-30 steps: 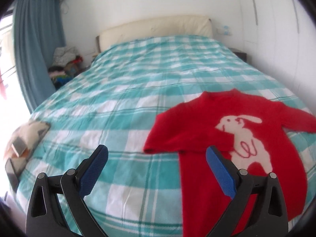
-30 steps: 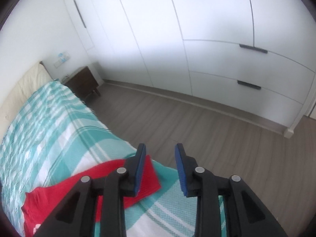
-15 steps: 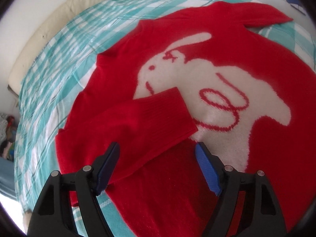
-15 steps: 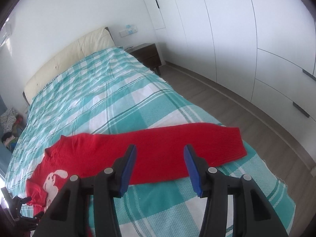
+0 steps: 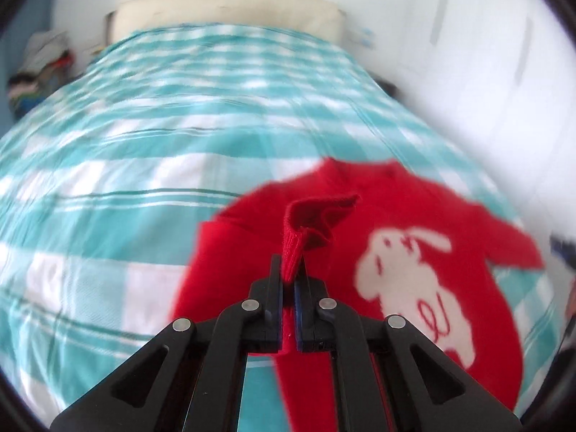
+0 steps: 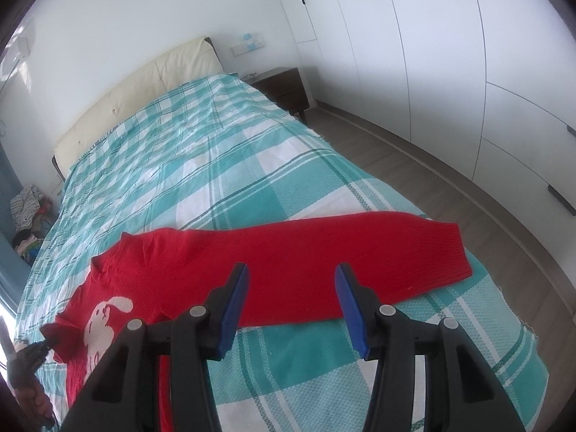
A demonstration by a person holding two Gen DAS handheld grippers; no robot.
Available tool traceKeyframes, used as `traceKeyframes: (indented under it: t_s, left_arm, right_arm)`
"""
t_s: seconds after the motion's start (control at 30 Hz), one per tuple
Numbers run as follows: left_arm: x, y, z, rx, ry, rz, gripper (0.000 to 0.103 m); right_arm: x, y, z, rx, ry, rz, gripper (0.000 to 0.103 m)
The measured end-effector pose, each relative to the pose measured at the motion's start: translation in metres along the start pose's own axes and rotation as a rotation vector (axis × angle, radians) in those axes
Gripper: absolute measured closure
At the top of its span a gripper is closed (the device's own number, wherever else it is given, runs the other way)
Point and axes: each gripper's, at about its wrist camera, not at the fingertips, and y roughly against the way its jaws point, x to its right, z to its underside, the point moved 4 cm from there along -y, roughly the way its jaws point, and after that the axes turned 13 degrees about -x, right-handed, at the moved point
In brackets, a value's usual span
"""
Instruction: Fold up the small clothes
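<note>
The left gripper has its jaws pinched tight on the cuff of one sleeve of the red sweater. The cuff sticks up from the jaws, and the sleeve is lifted and bunched above the sweater's chest. The right gripper has its jaws wide open and holds nothing. It hangs just above the other sleeve.

The sweater is small, knitted and bright red. It has a white bunny on the front with red loops stitched on its body. It lies flat near the foot edge of the bed. The other sleeve lies straight out, with its cuff near the bed's side edge by the floor.

Past the sweater, the green and white checked cover runs up to a cream headboard. White closets stand along the far wall.
</note>
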Motion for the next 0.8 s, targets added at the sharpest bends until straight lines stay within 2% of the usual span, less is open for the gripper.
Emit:
traceKeyframes:
  t_s: [0.03,0.1,0.17,0.23,0.33,0.37,0.43,0.47,0.7,0.8]
  left_arm:
    - [-0.033,0.014,-0.004,0.034,0.117,-0.026,0.1]
    - [-0.096,0.037,-0.003,0.082,0.324,-0.137,0.1]
    - [-0.144,0.053,0.013,0.103,0.477,-0.225,0.1]
    - [-0.177,0.057,0.036,0.104,0.582,-0.309,0.1]
    - [-0.207,0.048,0.068,0.076,0.669,-0.401,0.1]
    - [-0.217,0.042,0.077,0.038,0.706,-0.413,0.1]
    - [-0.231,0.036,0.091,-0.001,0.792,-0.376,0.1]
    - [-0.235,0.035,0.096,-0.016,0.811,-0.393,0.1]
    - [-0.255,0.022,0.118,-0.133,0.879,-0.458,0.1]
    - [-0.26,0.016,0.123,-0.155,0.901,-0.465,0.1]
  right_arm:
    - [-0.001,0.001,0.0,0.001,0.003,-0.005,0.053]
    - [-0.004,0.001,0.0,0.003,0.013,-0.007,0.053]
    - [-0.008,0.001,0.001,0.0,0.029,-0.009,0.053]
    - [-0.013,-0.001,0.002,-0.009,0.042,-0.012,0.053]
    - [-0.017,-0.005,0.005,-0.02,0.06,-0.001,0.053]
    - [-0.018,-0.006,0.006,-0.022,0.066,0.003,0.053]
    - [-0.019,-0.008,0.007,-0.024,0.075,0.015,0.053]
    - [-0.019,-0.009,0.008,-0.026,0.079,0.019,0.053]
    - [-0.017,-0.01,0.007,-0.031,0.069,0.014,0.053]
    - [-0.016,-0.011,0.007,-0.037,0.065,0.011,0.053]
